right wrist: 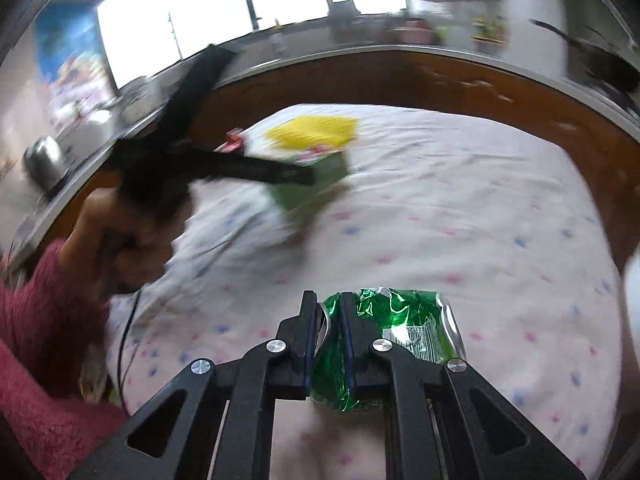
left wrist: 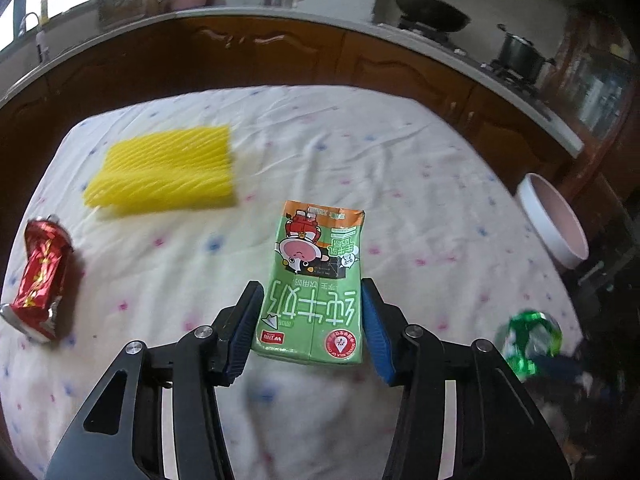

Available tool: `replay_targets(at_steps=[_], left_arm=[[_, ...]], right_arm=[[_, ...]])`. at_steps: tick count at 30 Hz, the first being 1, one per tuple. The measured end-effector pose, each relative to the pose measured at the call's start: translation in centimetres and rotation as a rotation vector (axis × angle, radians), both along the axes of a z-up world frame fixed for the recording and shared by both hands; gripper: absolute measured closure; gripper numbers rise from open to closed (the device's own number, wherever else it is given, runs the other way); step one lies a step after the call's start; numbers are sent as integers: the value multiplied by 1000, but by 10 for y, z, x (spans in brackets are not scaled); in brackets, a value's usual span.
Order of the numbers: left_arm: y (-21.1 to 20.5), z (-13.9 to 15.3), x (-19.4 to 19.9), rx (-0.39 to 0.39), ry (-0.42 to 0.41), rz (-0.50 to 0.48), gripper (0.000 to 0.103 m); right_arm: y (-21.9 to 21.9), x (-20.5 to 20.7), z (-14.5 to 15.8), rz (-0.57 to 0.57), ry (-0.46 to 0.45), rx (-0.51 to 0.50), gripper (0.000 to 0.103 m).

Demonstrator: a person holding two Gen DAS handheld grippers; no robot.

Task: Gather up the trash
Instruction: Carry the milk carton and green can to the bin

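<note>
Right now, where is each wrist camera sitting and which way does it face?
Left wrist: rides behind the left gripper, looking along its fingers over the clothed table toward the kitchen counter; the gripper is shut on a green milk carton.
Right wrist: rides behind the right gripper, facing the same table and windows; the gripper is shut on a crushed green can, and the person's left hand and red sleeve show.
Shared: milk carton, yellow foam net, red can, green can, table.

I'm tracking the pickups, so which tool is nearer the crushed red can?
Left. The left tool holds the green milk carton, with the red can off to its left. The right tool grips the green can, farther away.
</note>
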State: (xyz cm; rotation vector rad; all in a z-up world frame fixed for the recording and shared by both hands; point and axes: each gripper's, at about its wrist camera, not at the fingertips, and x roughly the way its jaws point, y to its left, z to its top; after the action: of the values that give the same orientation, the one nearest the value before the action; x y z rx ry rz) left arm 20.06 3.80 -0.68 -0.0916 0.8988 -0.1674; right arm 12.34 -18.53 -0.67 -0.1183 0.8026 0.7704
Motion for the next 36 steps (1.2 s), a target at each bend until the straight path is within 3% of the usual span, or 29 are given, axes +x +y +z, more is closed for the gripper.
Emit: replay_targets(at_steps=[6,12,36], left_arm=[[-35,17,-5,-25,-37,-75,55],[-67,23,-8,-42,-38,-131,55],[-194,55,-6,-35,-86,-333,55]], right_arm=[[-53,8,15,-202,-4,83,92],[-93,11,24,-320,-8,134,92],[-224,-1,55,-601,-118,274,92]])
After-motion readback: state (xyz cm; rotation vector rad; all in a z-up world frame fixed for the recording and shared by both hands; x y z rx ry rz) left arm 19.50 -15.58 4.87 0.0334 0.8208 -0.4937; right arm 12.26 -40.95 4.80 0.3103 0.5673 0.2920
